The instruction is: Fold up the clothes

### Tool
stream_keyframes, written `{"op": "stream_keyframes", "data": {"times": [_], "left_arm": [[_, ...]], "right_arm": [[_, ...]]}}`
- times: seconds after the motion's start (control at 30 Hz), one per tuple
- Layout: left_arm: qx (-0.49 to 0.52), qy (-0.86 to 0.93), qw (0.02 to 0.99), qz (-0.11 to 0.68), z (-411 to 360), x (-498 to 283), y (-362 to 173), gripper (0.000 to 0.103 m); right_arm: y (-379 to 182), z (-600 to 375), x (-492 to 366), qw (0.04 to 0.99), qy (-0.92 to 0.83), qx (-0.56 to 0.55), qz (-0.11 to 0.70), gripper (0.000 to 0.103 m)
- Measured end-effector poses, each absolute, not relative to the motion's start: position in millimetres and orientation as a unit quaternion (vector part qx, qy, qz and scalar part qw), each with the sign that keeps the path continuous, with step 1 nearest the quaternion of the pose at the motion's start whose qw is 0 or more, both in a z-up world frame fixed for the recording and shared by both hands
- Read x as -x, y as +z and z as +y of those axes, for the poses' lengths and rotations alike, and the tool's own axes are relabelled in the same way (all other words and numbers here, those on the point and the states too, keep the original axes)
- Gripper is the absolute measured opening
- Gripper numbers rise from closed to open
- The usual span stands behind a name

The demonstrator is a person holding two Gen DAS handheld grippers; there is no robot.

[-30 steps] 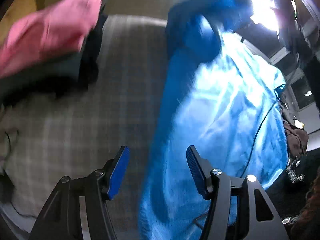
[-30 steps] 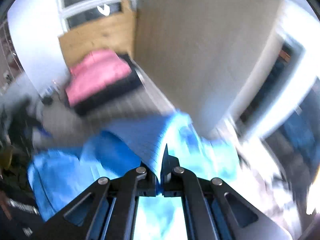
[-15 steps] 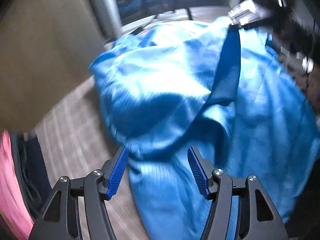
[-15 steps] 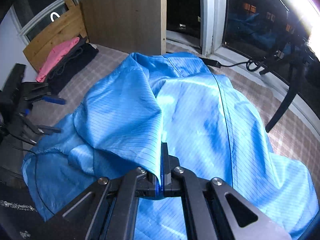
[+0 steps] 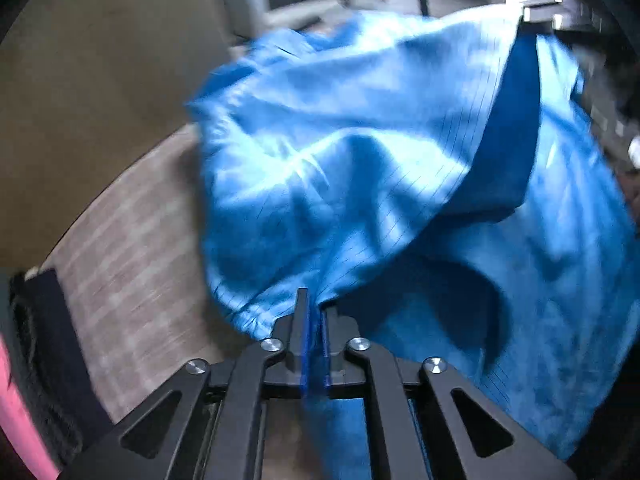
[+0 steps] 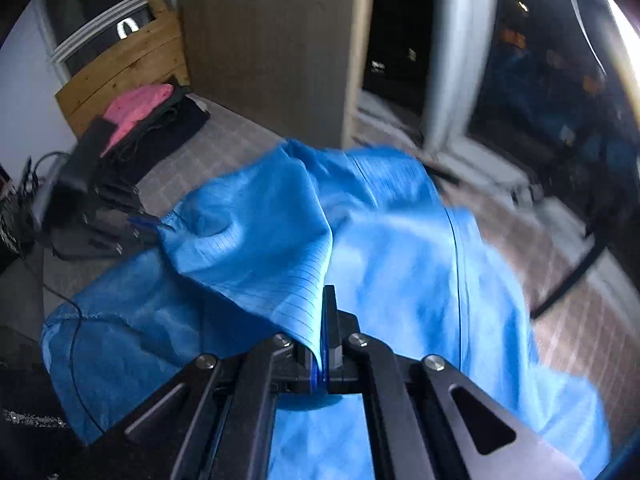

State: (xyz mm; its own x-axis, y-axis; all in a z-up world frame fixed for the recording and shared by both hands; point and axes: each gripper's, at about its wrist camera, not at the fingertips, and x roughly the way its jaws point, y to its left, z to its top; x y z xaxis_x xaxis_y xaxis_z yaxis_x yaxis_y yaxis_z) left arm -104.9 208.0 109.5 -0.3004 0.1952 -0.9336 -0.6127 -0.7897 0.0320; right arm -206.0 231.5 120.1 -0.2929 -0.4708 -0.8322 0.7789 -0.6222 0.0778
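Left gripper [image 5: 314, 312]: a second ago its blue-padded jaws stood wide over the checked surface. Now they are clamped on a bunched edge of the shiny, pin-striped blue garment [image 5: 360, 152], the cloth gathered into puckers where it enters the pads.

Right gripper [image 6: 323, 320]: jaws pinched tight on a folded edge of the same garment, as they were through the last second; the cloth drapes off to the left of the pads.

What this means: both grippers now hold the garment, so I judge the grasping step done and a lift, spread or fold-over next.

Garment, near: the bulk lies rumpled on the grey checked cloth surface [image 5: 132, 248]. A raised ridge runs from the right gripper's pinch away to the left gripper's, seen at the left of the right wrist view [image 6: 148, 222].

Garment, far: in the left wrist view a dark blue underside shows along a turned-over flap [image 5: 508, 136] at the right; the far hem reaches towards the window frames.

Risk: the left pinch takes only a small bunch, which may slip under a pull; that is a judgement.

Far left: a pink folded cloth [image 6: 136, 110] on a dark folded pile [image 6: 176, 128] by the wooden headboard [image 6: 120, 68], well apart from the garment.

Blur: both views are smeared, so finer detail cannot be told.
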Motion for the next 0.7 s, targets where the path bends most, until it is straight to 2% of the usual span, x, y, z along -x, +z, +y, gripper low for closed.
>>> {"op": "stream_keyframes", "data": {"times": [0.17,0.3,0.43,0.47,0.5,0.53,0.63,0.7], "left_arm": [[0.493,0.836,0.193,0.145,117,85,204,0.002],[0.454,0.875,0.117,0.119,40,55,282,0.002],[0.439,0.892,0.057,0.096,-15,21,329,0.002],[0.441,0.892,0.048,0.089,-25,13,334,0.002],[0.445,0.890,0.042,0.090,-31,7,335,0.002],[0.451,0.887,0.037,0.094,-35,1,333,0.003],[0.474,0.875,0.036,0.094,-45,-10,315,0.003],[0.485,0.869,0.043,0.081,-51,-16,300,0.003]], "right_arm": [[168,160,218,0.430,-0.795,-0.377,0.201,0.001],[215,60,218,0.488,-0.788,-0.303,0.221,0.000],[240,-52,223,0.535,-0.770,-0.258,0.232,0.003],[238,-76,225,0.533,-0.766,-0.261,0.248,0.016],[233,-100,228,0.510,-0.770,-0.272,0.269,0.034],[229,-115,228,0.490,-0.774,-0.281,0.288,0.037],[227,-100,220,0.503,-0.770,-0.276,0.280,0.041],[225,-72,221,0.511,-0.770,-0.283,0.257,0.059]]}}
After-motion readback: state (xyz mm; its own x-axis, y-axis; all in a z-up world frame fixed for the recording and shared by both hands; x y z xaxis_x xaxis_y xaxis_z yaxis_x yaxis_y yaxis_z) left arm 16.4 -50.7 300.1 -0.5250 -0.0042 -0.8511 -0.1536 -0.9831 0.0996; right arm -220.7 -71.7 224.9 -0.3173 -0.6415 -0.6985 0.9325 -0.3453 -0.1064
